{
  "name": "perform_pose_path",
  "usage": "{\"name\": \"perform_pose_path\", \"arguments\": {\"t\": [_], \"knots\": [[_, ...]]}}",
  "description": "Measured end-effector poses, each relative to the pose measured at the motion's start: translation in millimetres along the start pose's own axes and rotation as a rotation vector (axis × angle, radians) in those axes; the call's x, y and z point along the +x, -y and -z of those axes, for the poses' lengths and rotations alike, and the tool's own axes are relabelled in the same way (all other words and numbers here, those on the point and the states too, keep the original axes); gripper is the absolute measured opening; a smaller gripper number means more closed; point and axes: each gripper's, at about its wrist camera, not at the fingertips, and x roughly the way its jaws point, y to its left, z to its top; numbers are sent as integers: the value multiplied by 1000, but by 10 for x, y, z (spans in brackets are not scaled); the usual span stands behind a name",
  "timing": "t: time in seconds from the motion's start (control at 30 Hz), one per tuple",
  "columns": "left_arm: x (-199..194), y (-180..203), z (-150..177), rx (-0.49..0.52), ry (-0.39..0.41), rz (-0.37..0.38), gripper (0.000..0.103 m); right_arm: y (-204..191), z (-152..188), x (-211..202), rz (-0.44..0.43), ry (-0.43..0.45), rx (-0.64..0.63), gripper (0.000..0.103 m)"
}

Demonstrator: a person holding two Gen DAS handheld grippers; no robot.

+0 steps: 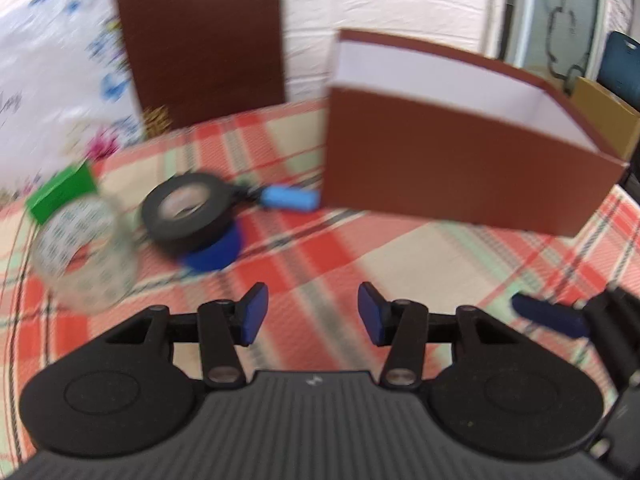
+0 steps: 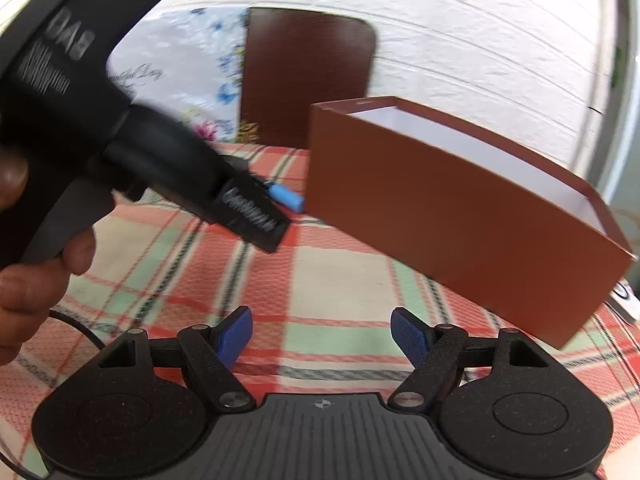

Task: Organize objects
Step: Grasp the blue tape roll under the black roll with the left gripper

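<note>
left gripper (image 1: 313, 312): blue ribbed pads on black linkage arms, jaws spread, nothing between them, over bare cloth. right gripper (image 2: 321, 334): same build, jaws spread wider, also empty.

tabletop (image 1: 400, 264) under a woven plaid cloth, red, cream and pale green with thin dark lines.

brown box (image 1: 460, 160): open-topped cardboard, matte rust-brown outside, smooth white inside, straight flat walls. stands on the right side of the cloth; nothing visible inside from these angles.

left of the box, a loose cluster:
- black tape roll (image 1: 188, 210), matte, wide ring, lying tilted on a flat blue disc (image 1: 216, 252), likely another roll.
- clear tape roll (image 1: 84, 252), glossy, printed with small dark marks, nearest the left edge, blurred.
- green block (image 1: 62, 194), boxy, behind the clear roll.
- light blue cylinder (image 1: 290, 198), rounded, with a dark end, lying just beside the box's near corner; exact kind cannot be told.

dark brown panel (image 1: 200, 40) upright behind the tabletop, against a floral sheet (image 1: 52, 60).

in the right wrist view the left unit's black handle, held by a hand (image 2: 28, 280), crosses the left side and hides the tape cluster.
</note>
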Motion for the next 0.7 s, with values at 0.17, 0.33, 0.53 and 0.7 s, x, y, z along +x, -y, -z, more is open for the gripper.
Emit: {"name": "perform_pose_path", "arguments": {"t": [0.17, 0.33, 0.53, 0.7], "knots": [[0, -501, 246, -75, 9, -59, 54, -160, -98, 143, -58, -22, -44, 73], [-86, -906, 489, -113, 89, -173, 59, -357, -287, 342, -101, 22, -102, 73], [-182, -1239, 649, -240, 186, -117, 58, -552, -661, 826, -148, 62, -124, 74], [-149, -1169, 643, -208, 199, -120, 65, -633, -863, 1269, -180, 15, -115, 74]]}}
